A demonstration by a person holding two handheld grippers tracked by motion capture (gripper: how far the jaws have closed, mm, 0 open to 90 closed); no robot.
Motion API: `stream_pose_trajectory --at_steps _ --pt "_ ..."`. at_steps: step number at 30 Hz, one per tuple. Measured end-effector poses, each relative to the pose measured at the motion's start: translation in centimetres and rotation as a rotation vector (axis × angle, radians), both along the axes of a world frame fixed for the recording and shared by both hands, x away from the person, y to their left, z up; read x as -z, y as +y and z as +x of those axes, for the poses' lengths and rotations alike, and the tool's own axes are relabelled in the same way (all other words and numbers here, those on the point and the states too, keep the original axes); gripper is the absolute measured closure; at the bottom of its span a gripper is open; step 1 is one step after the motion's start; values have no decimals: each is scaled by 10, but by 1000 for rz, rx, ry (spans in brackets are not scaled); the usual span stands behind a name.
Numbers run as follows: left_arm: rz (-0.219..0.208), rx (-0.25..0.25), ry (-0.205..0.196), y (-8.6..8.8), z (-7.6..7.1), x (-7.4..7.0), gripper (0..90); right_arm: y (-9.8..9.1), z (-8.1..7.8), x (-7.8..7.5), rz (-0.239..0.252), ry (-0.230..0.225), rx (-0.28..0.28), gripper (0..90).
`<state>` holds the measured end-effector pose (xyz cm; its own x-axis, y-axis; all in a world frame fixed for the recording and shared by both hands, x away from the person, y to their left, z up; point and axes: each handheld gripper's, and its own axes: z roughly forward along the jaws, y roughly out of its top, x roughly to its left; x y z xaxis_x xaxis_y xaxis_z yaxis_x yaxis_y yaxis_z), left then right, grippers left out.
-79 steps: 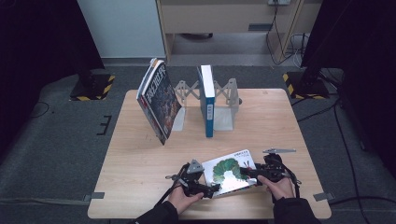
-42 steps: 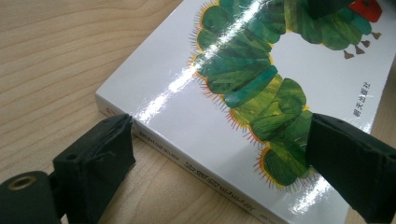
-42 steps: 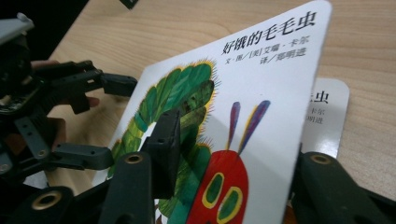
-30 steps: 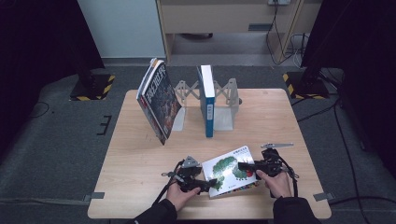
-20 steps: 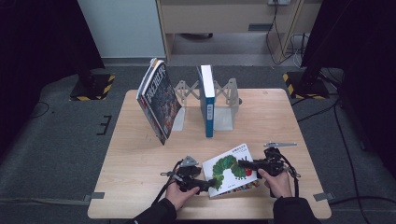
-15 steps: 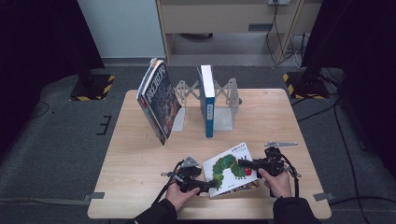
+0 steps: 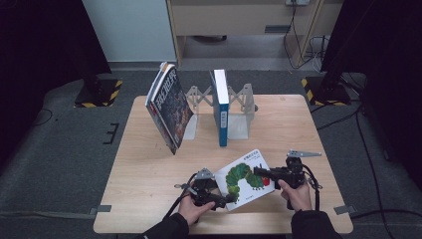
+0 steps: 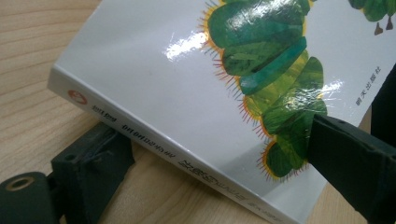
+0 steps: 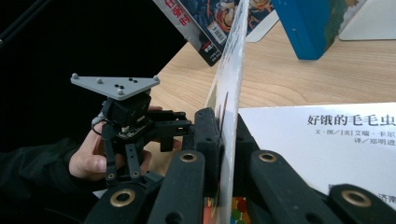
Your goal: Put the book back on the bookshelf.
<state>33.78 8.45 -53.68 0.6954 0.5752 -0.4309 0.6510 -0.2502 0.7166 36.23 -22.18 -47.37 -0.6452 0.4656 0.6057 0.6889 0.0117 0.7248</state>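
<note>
Now right gripper (image 7: 262,173) fingers clamp the book's cover (image 9: 232,70) edge (left gripper (image 7: 226,199) fingers just parted, straddling the spine)

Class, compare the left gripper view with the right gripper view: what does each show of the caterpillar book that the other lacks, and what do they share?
Left gripper view: the printed spine and the green caterpillar on the cover. Right gripper view: the cover lifted edge-on, pinched by the right gripper, the title page beneath, a blue book behind. Both: the caterpillar book on the wooden table.
</note>
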Motion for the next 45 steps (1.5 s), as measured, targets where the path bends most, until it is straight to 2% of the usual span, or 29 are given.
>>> stream_pose_trajectory --at_steps 4,5,8,9,12,14,18,20,22,24,26,32,34,37,42,45 --pt "-3 -11 -4 0 0 0 69 0 1 2 -48 -5 30 830" --pt "1 -12 -11 0 0 1 75 0 1 3 -71 -7 37 809" --pt "-1 -14 -10 0 0 1 85 8 1 7 -211 -13 56 704" --pt "-3 -15 -9 0 1 1 87 9 1 8 -242 -16 58 687" --pt "-6 -19 -10 1 1 1 94 10 2 11 -277 -11 68 631" --pt "-8 -20 -10 1 1 1 94 14 2 14 -338 -18 66 557" --pt "-15 -24 -6 1 1 1 96 17 2 18 -384 -17 72 478" --pt "-15 -25 -7 2 1 2 98 20 3 22 -429 -26 67 404" --pt "-15 -26 -9 2 2 2 99 25 3 28 -498 -25 68 365" --pt "-21 -31 -2 3 2 2 99 26 3 28 -498 -30 64 361" --pt "-27 -32 1 4 3 2 99 26 2 29 -474 -16 57 360" --pt "-36 -38 -4 5 3 3 100 32 1 29 -452 -36 41 354" --pt "-32 -43 -8 5 3 3 113 33 1 29 -453 -50 26 339" --pt "-20 -60 -20 7 3 3 185 35 0 29 -452 -57 26 319" --pt "-27 -73 -15 8 3 3 202 38 -1 28 -473 -70 25 293" --pt "-32 -79 -9 9 3 4 218 37 -1 27 -479 -76 46 262"
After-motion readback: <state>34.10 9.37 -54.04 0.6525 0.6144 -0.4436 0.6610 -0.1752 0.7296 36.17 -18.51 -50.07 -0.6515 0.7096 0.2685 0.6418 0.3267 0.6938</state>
